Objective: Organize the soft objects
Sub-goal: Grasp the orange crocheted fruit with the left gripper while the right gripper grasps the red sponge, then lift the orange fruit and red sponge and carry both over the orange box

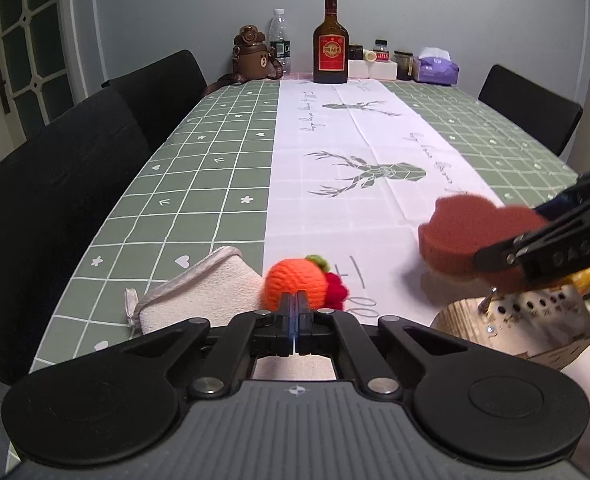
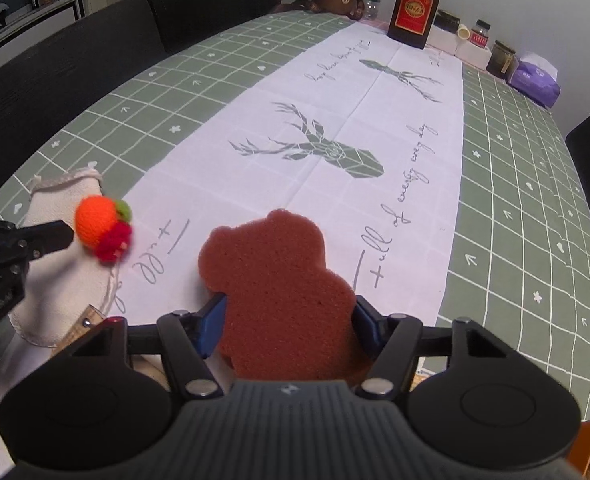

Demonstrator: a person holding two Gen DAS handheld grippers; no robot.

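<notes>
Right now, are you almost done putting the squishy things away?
Not yet; nothing looks put away. The right hand-held gripper holds the brown bear-shaped sponge above the table. The left hand-held gripper pinches the orange knitted fruit. The white cloth pouch still lies on the tablecloth.

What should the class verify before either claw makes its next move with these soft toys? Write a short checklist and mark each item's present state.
1. Right claw grips the reddish-brown bear-shaped sponge on both sides: ok.
2. Left claw shut on the orange knitted yarn ball with red and green trim: ok.
3. Ball lifted off the table: cannot tell.
4. Wooden perforated box is open to receive items: cannot tell.
5. Cream cloth pouch lies apart from both claws: cannot tell.
</notes>
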